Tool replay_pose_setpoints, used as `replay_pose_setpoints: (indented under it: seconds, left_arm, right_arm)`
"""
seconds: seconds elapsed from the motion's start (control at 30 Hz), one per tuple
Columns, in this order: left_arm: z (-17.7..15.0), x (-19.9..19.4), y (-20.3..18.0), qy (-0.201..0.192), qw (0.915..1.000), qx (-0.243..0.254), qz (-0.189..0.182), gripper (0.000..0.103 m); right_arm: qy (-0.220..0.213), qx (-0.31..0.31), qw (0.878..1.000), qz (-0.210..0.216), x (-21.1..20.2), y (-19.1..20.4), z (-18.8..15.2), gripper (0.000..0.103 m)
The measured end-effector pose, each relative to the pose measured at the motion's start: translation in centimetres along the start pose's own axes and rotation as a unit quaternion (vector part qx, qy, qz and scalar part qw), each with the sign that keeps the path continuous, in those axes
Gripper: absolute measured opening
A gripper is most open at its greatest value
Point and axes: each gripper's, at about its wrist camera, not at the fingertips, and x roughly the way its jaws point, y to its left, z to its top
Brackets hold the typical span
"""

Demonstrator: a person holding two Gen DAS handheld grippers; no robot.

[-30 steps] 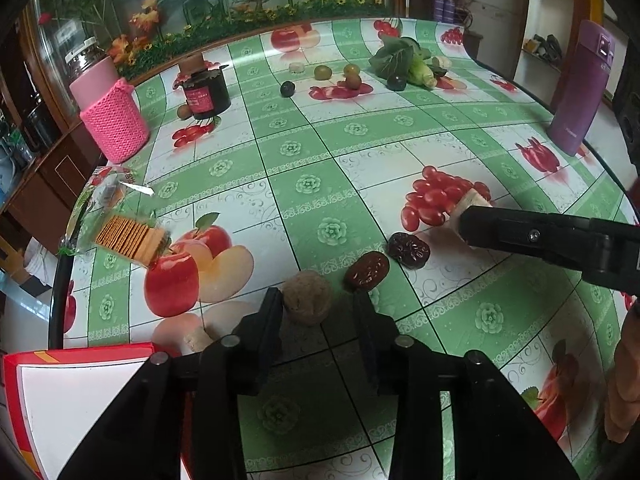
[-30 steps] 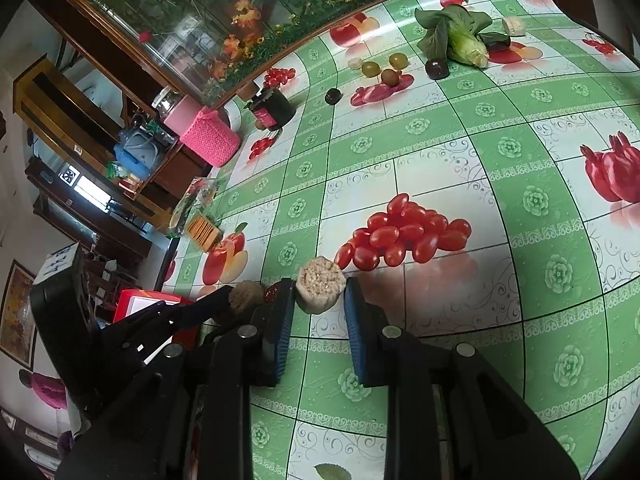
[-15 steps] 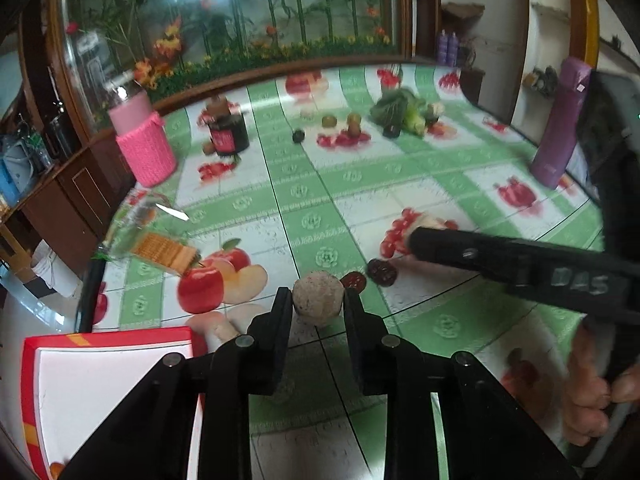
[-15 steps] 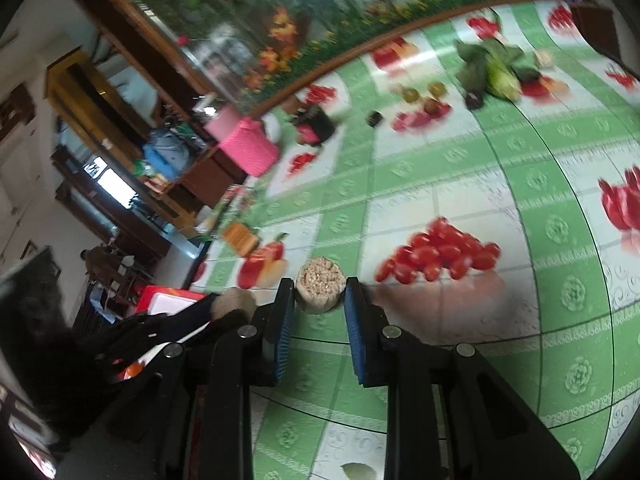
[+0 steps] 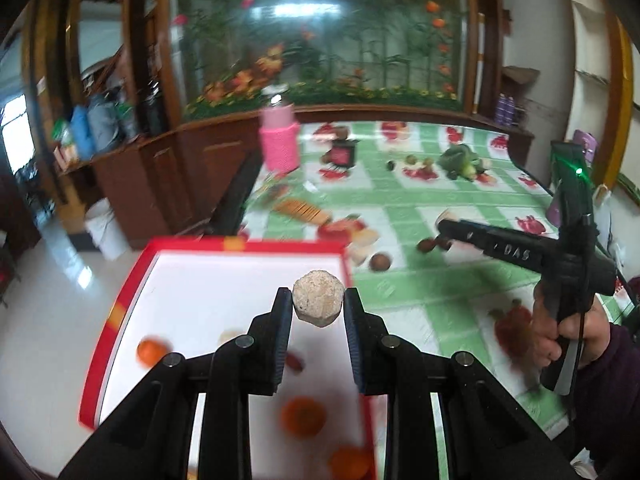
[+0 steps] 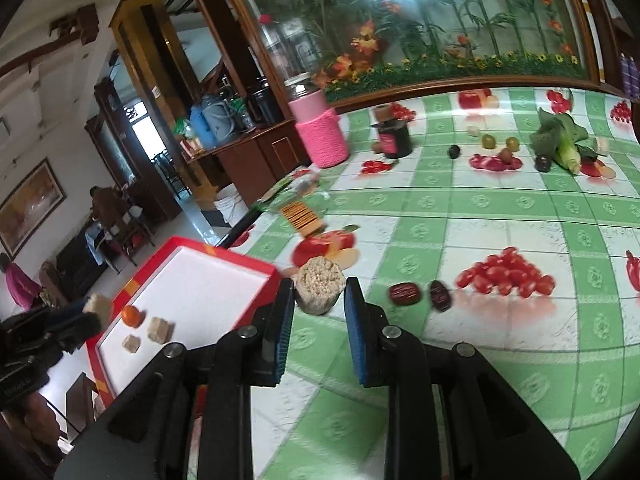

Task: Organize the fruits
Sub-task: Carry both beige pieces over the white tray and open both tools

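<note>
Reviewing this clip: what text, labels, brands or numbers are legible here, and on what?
"DAS", seen upside down: raised letters on the right gripper, on its arm, in the left wrist view.
Dark jar: pink label, print too small to read.
Left gripper: pale lettering low on its body, too blurred to read.
Purple bottle: no readable text.
Red tray: no text seen.

The left claw (image 5: 318, 307) has lifted its tan, rough, faceted lump (image 5: 318, 298) off the counter (image 5: 432, 208) and carried it left over the red-rimmed white tray (image 5: 120, 304). The right claw (image 6: 319, 307) has raised its pale grainy cylinder (image 6: 320, 285) and swung left, near the tray's right edge.
</note>
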Motion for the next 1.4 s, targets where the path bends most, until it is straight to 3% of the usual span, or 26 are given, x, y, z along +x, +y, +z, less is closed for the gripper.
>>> replay_pose_setpoints:
  seconds: [0.17, 0.33, 0.67, 0.9, 1.4]
  left_arm:
    - [-1.4, 0.5, 2.0, 0.014, 0.9996, -0.020, 0.015, 0.025]
    - [-2.2, 0.3, 4.2, 0.012, 0.9989, -0.039, 0.024, 0.026]
    - [-0.7, 3.8, 7.6, 0.043, 0.9973, -0.038, 0.045, 0.026]
    - [0.3, 8.3, 10.2, 0.105, 0.9904, -0.043, 0.078, 0.025]
    - [-0.4, 10.0, 11.4, 0.144, 0.9822, -0.031, 0.117, 0.027]
  right_arm:
    - [0.035, -0.001, 0.997, 0.066, 1.1, 5.2, -2.1, 0.028]
    - [0.063, -0.042, 0.994, 0.083, 3.0, 10.4, -3.4, 0.028]
    - [0.102, -0.045, 0.993, 0.047, 6.8, 12.5, -2.7, 0.028]
    - [0.166, -0.026, 0.986, 0.013, 11.2, 12.2, -2.2, 0.028]
    - [0.171, -0.054, 0.984, -0.005, 13.0, 13.2, -2.7, 0.029]
